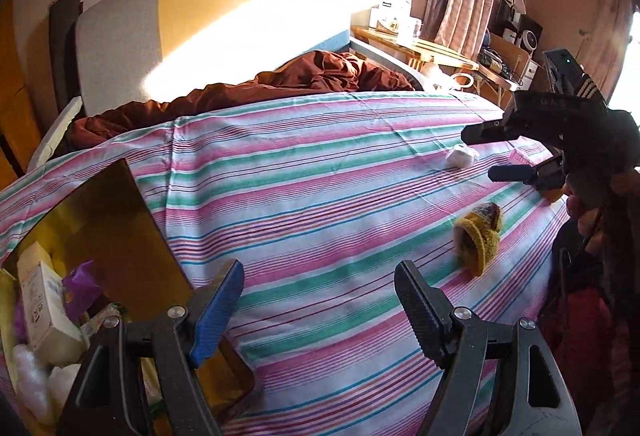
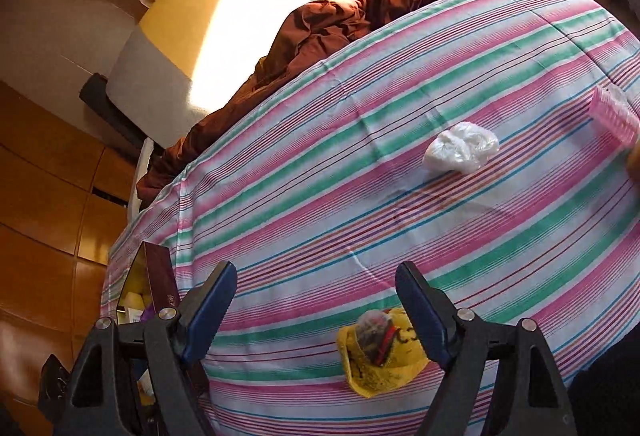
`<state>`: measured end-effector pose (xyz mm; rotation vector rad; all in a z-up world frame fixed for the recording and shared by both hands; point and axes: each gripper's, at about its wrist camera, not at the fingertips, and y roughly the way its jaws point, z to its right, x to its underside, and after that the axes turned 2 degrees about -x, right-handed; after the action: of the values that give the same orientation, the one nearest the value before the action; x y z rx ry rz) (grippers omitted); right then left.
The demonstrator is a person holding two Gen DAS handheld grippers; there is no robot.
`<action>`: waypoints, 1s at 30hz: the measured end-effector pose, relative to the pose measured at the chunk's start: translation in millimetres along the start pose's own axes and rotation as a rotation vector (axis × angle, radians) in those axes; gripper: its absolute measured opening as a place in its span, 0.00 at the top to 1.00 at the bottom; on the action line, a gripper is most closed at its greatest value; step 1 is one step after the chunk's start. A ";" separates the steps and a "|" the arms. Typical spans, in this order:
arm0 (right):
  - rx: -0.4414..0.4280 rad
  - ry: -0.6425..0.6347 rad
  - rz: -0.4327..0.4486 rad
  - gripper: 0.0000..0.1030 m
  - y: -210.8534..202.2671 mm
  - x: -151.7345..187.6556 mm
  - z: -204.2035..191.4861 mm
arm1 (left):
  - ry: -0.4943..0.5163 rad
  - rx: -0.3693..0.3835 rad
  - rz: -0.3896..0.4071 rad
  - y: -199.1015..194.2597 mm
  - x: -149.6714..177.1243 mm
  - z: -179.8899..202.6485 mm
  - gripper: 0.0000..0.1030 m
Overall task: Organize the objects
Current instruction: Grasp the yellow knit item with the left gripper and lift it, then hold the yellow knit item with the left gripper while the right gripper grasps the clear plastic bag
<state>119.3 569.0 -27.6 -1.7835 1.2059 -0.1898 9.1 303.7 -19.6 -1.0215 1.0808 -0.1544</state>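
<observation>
A small yellow knitted shoe (image 1: 480, 236) lies on its side on the striped bed sheet (image 1: 304, 196), its opening turned toward the box. Farther up the bed sits a crumpled white plastic bag (image 2: 460, 152), and beside it, near the bed's edge, a pink ribbed plastic piece (image 2: 614, 116). At the other side an open gold-lined box (image 1: 120, 236) rests on the sheet, holding a cream carton (image 1: 44, 312), something purple (image 1: 82, 288) and white wadding (image 1: 32, 376)
</observation>
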 end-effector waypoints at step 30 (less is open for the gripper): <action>0.149 0.255 0.105 0.19 -3.1 -29.9 106.5 | 0.123 0.339 -0.149 129.6 -17.2 130.5 0.56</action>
<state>167.6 657.7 -72.8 -1.5958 1.4232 -0.4455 57.1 465.6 -94.4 -0.7927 1.0460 -0.5101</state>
